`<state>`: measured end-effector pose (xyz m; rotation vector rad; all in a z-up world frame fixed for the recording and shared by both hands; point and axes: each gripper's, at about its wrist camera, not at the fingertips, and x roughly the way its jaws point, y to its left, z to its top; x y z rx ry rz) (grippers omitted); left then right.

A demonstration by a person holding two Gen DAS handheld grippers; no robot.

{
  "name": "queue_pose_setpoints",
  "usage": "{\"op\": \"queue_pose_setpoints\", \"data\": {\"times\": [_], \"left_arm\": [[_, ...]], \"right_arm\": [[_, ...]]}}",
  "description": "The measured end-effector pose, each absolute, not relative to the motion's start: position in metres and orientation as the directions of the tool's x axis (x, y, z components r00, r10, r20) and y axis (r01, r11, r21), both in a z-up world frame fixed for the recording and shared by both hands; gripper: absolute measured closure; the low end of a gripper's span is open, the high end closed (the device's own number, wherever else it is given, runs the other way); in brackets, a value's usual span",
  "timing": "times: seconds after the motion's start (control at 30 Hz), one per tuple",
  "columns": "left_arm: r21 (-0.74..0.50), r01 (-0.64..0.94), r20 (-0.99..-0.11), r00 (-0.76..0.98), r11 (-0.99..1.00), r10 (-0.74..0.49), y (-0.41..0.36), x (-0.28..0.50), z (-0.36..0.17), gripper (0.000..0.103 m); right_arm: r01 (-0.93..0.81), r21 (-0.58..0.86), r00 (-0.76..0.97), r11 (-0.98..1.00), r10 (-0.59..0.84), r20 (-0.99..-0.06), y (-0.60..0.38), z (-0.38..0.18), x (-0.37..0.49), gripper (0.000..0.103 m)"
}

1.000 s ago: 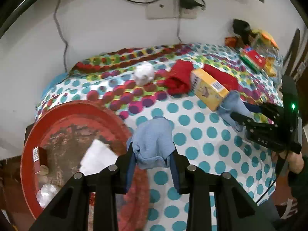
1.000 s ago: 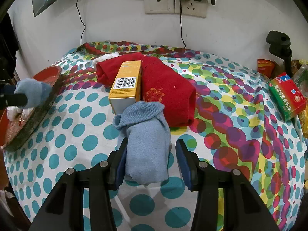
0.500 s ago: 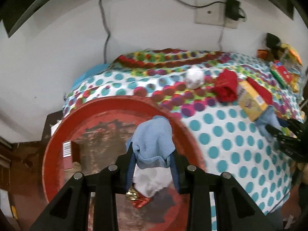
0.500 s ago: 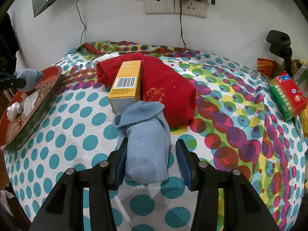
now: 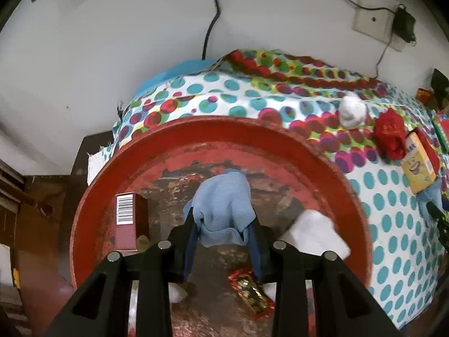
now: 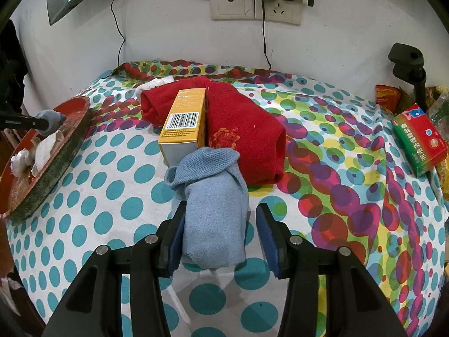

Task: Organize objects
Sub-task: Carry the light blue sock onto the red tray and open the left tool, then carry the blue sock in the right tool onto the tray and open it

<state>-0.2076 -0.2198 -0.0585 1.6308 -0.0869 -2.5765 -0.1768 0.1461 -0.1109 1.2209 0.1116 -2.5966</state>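
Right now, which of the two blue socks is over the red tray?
The blue sock clamped in the left gripper hangs over the red tray. The other blue sock lies on the polka-dot cloth between the open right gripper's fingers.

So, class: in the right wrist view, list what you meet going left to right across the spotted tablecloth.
Red tray → yellow box → red cloth → green and red box.
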Motion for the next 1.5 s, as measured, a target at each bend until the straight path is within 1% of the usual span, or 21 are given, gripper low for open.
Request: {"op": "queue_pose_setpoints", "data": {"times": [0.03, 0.2, 0.33, 0.4, 0.53, 0.67, 0.8, 0.93, 1.1, 1.3, 1.37, 1.4, 1.47, 1.5], "left_arm": [[0.095, 0.050, -0.899, -0.424, -0.994, -0.107, -0.222, -0.209, -0.060, 0.068], [0.101, 0.058, -0.900, -0.421, -0.993, -0.116, -0.229, -0.212, -0.070, 0.066], [0.090, 0.072, -0.913, -0.392, -0.993, -0.111, -0.231, -0.212, -0.077, 0.058], [0.088, 0.076, -0.920, -0.376, -0.993, -0.110, -0.230, -0.212, -0.078, 0.057], [0.045, 0.073, -0.930, -0.362, -0.996, -0.069, -0.229, -0.206, -0.075, 0.051], [0.044, 0.047, -0.932, -0.358, -0.998, -0.058, -0.224, -0.197, -0.070, 0.049], [0.066, 0.040, -0.929, -0.362, -0.997, -0.076, -0.220, -0.189, -0.065, 0.049], [0.015, 0.048, -0.931, -0.364, -0.999, -0.032, -0.221, -0.180, -0.058, 0.047], [0.066, 0.119, -0.912, -0.395, -0.991, -0.108, -0.223, -0.165, -0.046, 0.045], [0.066, 0.176, -0.910, -0.393, -0.982, -0.132, -0.220, -0.141, -0.046, 0.045], [0.118, 0.155, -0.909, -0.381, -0.981, -0.169, -0.215, -0.138, -0.045, 0.045], [0.146, 0.167, -0.895, -0.398, -0.975, -0.202, -0.214, -0.135, -0.041, 0.045], [0.170, 0.174, -0.884, -0.407, -0.970, -0.228, -0.213, -0.131, -0.037, 0.045], [0.169, 0.173, -0.882, -0.412, -0.970, -0.227, -0.214, -0.129, -0.035, 0.045]], "right_arm": [[0.274, 0.045, -0.608, -0.961, -0.209, -0.766, 0.146, -0.111, -0.177, 0.057], [0.274, 0.044, -0.609, -0.961, -0.208, -0.765, 0.146, -0.111, -0.177, 0.057], [0.273, 0.045, -0.608, -0.961, -0.209, -0.766, 0.146, -0.111, -0.177, 0.056], [0.272, 0.045, -0.609, -0.961, -0.208, -0.766, 0.146, -0.111, -0.177, 0.056], [0.270, 0.044, -0.609, -0.962, -0.205, -0.766, 0.146, -0.111, -0.177, 0.054], [0.269, 0.041, -0.609, -0.962, -0.203, -0.767, 0.146, -0.111, -0.178, 0.053], [0.265, 0.037, -0.610, -0.964, -0.197, -0.767, 0.146, -0.111, -0.178, 0.052], [0.261, 0.033, -0.611, -0.965, -0.192, -0.768, 0.146, -0.112, -0.177, 0.051], [0.260, 0.020, -0.615, -0.965, -0.182, -0.767, 0.145, -0.111, -0.177, 0.051], [0.261, -0.009, -0.626, -0.965, -0.162, -0.763, 0.141, -0.109, -0.175, 0.052], [0.271, -0.007, -0.633, -0.963, -0.172, -0.755, 0.140, -0.107, -0.173, 0.059], [0.276, -0.007, -0.633, -0.961, -0.177, -0.753, 0.139, -0.107, -0.173, 0.060], [0.288, -0.014, -0.635, -0.957, -0.180, -0.751, 0.136, -0.106, -0.171, 0.069], [0.292, -0.018, -0.636, -0.956, -0.180, -0.750, 0.135, -0.106, -0.170, 0.070]]}}
